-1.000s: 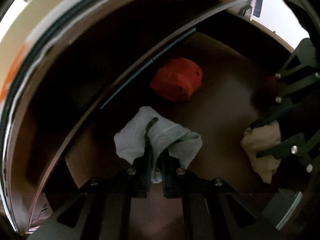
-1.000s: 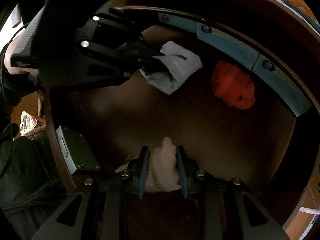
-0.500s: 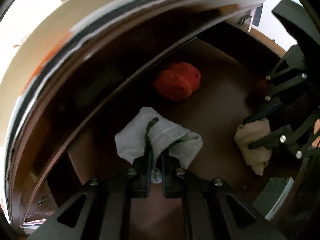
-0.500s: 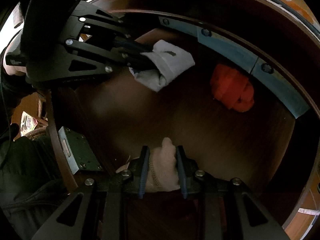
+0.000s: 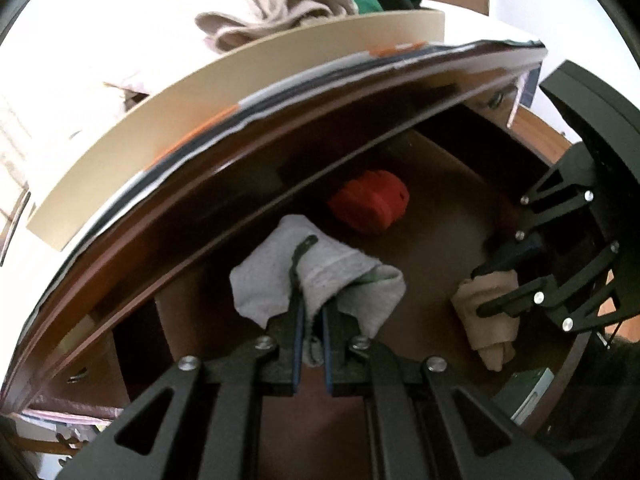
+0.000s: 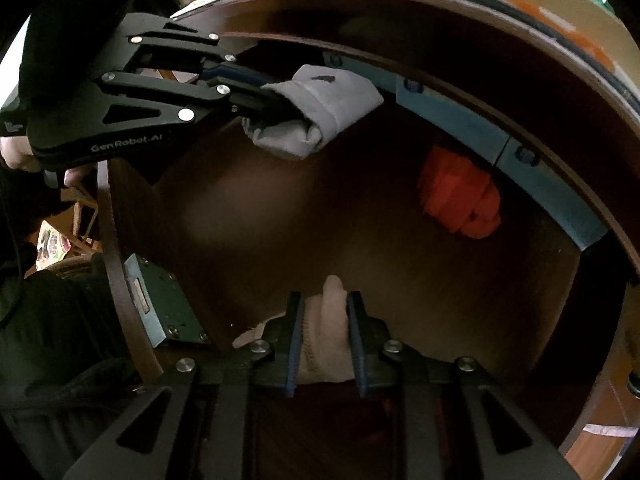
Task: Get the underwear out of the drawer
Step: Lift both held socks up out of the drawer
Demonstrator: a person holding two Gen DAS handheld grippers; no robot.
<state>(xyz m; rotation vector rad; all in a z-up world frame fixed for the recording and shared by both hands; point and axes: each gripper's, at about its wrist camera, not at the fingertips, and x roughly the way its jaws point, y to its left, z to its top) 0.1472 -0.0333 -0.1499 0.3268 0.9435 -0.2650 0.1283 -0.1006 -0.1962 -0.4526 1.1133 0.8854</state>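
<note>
A dark wooden drawer (image 5: 448, 216) stands pulled out below me. My left gripper (image 5: 310, 312) is shut on a grey folded underwear (image 5: 320, 276) and holds it lifted above the drawer floor; the right wrist view shows that gripper (image 6: 276, 104) with the grey underwear (image 6: 320, 112) near the drawer's back. My right gripper (image 6: 324, 316) has its jaws closing on a beige underwear (image 6: 324, 332) low in the drawer, and its pads press the cloth. The left wrist view shows the beige piece (image 5: 488, 316) at the right. A red rolled underwear (image 5: 370, 206) lies on the drawer floor.
A cream board (image 5: 224, 92) and a pile of clothes (image 5: 280, 4) lie on top above the drawer. A blue rail (image 6: 480, 128) runs along the drawer's back wall. A metal lock plate (image 6: 160, 300) sits on the front panel. A person's hand (image 6: 16, 152) holds the left gripper.
My left gripper rose with the grey underwear, bringing the top surface and the clothes pile into view. The right gripper's jaws narrowed on the beige underwear and stayed in place.
</note>
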